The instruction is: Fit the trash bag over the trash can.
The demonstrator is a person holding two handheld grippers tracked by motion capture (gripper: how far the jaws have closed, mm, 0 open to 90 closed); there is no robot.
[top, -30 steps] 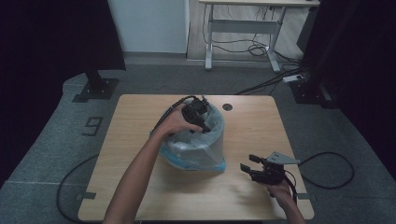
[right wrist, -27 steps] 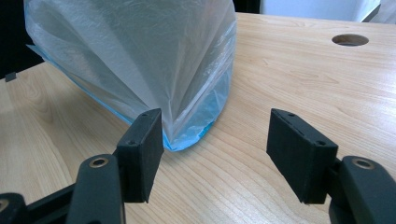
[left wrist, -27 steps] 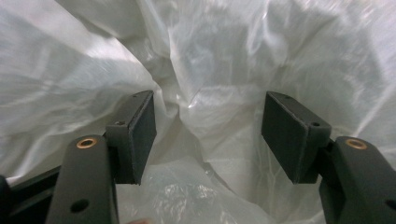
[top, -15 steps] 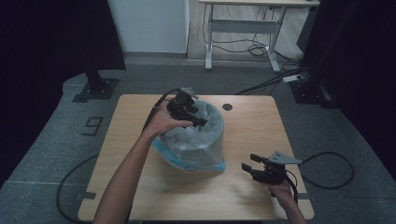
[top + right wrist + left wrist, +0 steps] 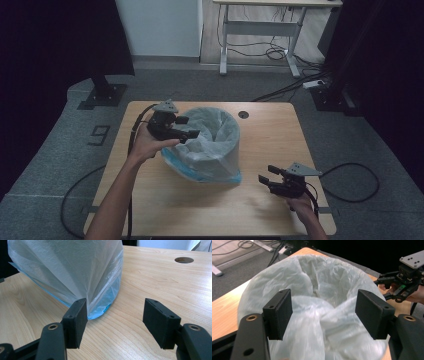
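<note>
Bag-lined bin (image 5: 207, 145) standing a little left of the middle of the table (image 5: 270, 130), with its translucent liner bunched and folded inward at the mouth.

Left gripper (image 5: 190, 127) poised over the bin's left rim and aimed across the opening. Jaws just opened, spread wide, with nothing pinched between them. From the left gripper view, pads (image 5: 279, 312) apart on either side of the crumpled liner (image 5: 319, 290), clear of the film.

Right gripper (image 5: 266, 173) low on the table, well to the right of the bin and nearer the person, likewise released and empty. From the right gripper view, jaws level with the bin's foot (image 5: 100, 307), the left pad just beside the draped film, apparently not touching.

Step judged in hand: fitting the liner to the bin, between one hold and the next.

Next move likely to call for a fresh pinch on loose film at the rim and a pull outward and down over the edge. Thin, slippery plastic, so a shallow bite liable to slip, and a light bin apt to shift unless steadied from the right.

Around the bin: a round cable hole (image 5: 243, 114) in the table just behind it to the right, a second desk (image 5: 260, 20) far behind, and floor cables (image 5: 300, 85) behind to the right. Nothing on the table between either gripper and the bin.
</note>
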